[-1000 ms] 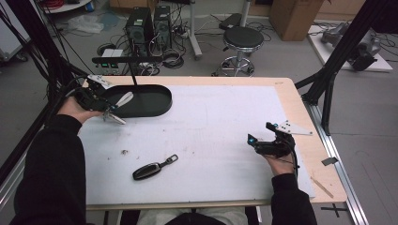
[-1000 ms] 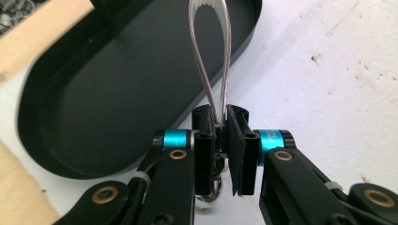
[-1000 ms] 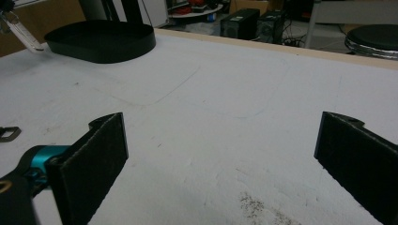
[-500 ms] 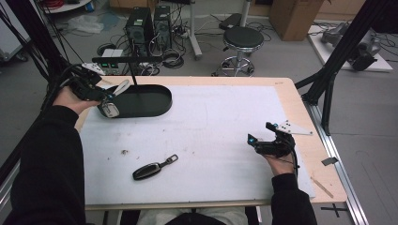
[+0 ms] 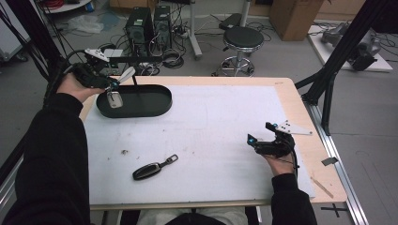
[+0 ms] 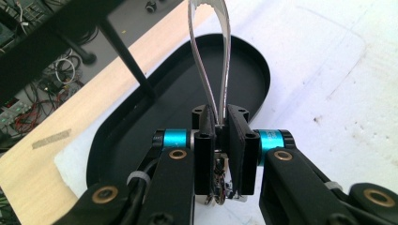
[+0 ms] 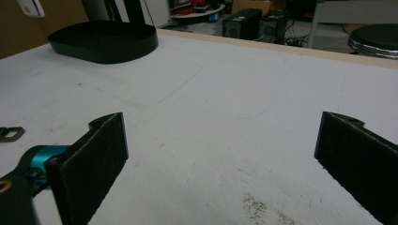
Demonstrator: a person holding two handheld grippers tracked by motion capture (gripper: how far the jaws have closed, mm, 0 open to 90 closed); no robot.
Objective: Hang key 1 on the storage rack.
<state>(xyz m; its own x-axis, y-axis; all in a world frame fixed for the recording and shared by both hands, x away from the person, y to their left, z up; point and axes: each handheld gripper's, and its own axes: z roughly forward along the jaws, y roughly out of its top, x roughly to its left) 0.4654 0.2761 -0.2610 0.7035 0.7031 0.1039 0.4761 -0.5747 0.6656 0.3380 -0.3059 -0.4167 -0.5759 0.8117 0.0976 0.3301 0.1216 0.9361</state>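
Note:
My left gripper [image 5: 111, 84] hangs over the left end of the black oval tray [image 5: 150, 101], shut on a silver metal loop [image 5: 126, 74]. A silver key fob [image 5: 114, 99] dangles from it above the tray. In the left gripper view the loop [image 6: 211, 56] rises from between the closed jaws of the left gripper [image 6: 220, 126], with the tray [image 6: 178, 93] beneath. My right gripper [image 5: 259, 132] rests low over the white mat at the right, open and empty; in its own view the right gripper [image 7: 220, 159] has bare mat between wide jaws.
A black post [image 5: 136, 80] with a horizontal bar [image 5: 131, 59] stands in the tray. A black car key with a ring [image 5: 148, 169] lies on the white mat [image 5: 211, 122] near the front. The tray [image 7: 103, 42] sits far off in the right gripper view. Floor clutter lies beyond the table.
My left gripper has risen and drifted left with the loop and fob, lifting the fob off the tray's edge. The right gripper has stayed put.

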